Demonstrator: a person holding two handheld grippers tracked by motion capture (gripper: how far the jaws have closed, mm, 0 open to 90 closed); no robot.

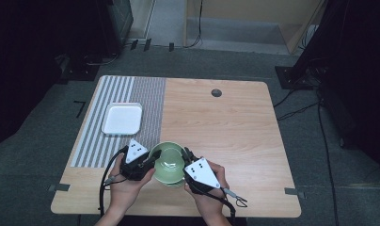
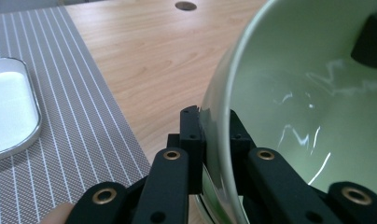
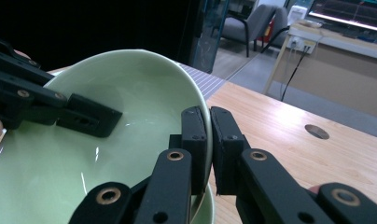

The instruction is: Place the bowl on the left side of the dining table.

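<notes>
Hands (image 1: 124, 183) come in from the near edge of the table (image 1: 235, 136), each with a gripper, and both grippers pinch the same green bowl (image 1: 168, 160) between them. From the high view the left gripper (image 1: 148, 162) sits on the bowl's left rim and the right gripper (image 1: 187, 160) on its right rim, near the table's front edge. The left gripper view adds the grip itself: its jaws are nearly closed, one inside and one outside the bowl's thin wall (image 2: 214, 140). The right gripper view shows the same clamp on the opposite rim (image 3: 206, 135), with the other gripper's jaw reaching into the glossy hollow, and the edge of a second green bowl (image 3: 206, 210) just beneath the held one, which the high view barely hints at.

Farther back, a white tray (image 1: 122, 118) rests on a grey striped mat (image 1: 146, 103) covering the table's left part; the rest is pale wood with a round cable hole (image 1: 216, 92) near the far edge. Beyond lie grey carpet, trailing cables and dark curtains. The right gripper view alone catches an office chair (image 3: 252, 23) and a lit screen (image 3: 350, 11).
</notes>
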